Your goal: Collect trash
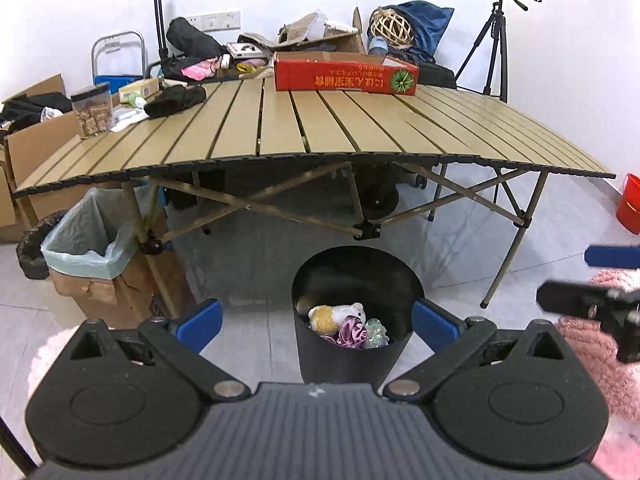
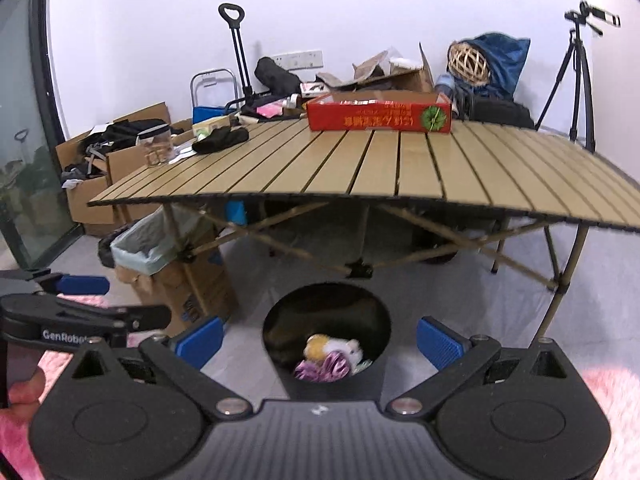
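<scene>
Left hand-held gripper (image 1: 316, 322): blue-padded fingers (image 1: 202, 320) spread wide, nothing between them; it hangs above the floor, aimed at the bin.
Right hand-held gripper (image 2: 320, 340): fingers (image 2: 438, 342) likewise spread wide and empty; in the left wrist view it shows at the right edge, beside a pink fluffy sleeve (image 1: 612, 376).
Black bin (image 1: 344, 344): round, upright on the floor (image 1: 256, 328) just in front of the desk's near edge, framed between the fingers in both views.
Trash in bin: a yellow-and-white plush toy (image 1: 338, 316), a crumpled purple wrapper (image 1: 352, 334) and a pale green crinkled piece (image 1: 376, 332), lying together at the bottom.
Lined cardboard box (image 1: 86, 248): stands left of the bin, by the desk's left leg, with a pale green bag over its rim.
Desk (image 1: 320, 128): slatted, tan, on folding legs; its near half is bare.
Red carton (image 1: 346, 74): flat, open-topped, at the far middle of the desk.
Clear jar (image 1: 91, 110): black-lidded, on the far left of the desk, near a dark cloth (image 1: 176, 100).
Background: tripod (image 1: 494, 44) at far right against the white wall; a red bucket (image 1: 630, 204) on the floor at the right edge.
</scene>
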Tool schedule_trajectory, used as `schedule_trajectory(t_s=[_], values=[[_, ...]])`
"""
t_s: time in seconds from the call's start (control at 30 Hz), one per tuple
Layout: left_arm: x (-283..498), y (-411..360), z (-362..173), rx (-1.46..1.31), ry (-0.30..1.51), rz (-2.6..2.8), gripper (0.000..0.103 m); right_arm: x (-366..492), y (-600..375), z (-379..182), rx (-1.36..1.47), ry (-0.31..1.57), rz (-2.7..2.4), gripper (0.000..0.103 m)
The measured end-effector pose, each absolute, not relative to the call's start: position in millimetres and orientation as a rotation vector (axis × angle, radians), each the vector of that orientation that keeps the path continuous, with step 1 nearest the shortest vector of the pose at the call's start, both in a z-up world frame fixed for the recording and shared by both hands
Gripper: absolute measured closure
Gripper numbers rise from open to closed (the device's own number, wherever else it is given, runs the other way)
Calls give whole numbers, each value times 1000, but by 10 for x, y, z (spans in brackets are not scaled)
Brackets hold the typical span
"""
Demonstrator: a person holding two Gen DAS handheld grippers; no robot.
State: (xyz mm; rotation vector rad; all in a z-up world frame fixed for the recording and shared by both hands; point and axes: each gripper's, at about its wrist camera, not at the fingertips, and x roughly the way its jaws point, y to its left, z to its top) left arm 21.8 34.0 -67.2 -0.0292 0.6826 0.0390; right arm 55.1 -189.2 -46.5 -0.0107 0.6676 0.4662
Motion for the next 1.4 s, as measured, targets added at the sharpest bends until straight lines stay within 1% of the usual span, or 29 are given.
schedule_trajectory(t_s=[0.4,1.4], values=[[17,262,-628,-10,652,15,0,362,-1978,-418,4,660,415,0],[-28,234,-562,17,613,22,0,352,-1978,-393,2,651,413,0]])
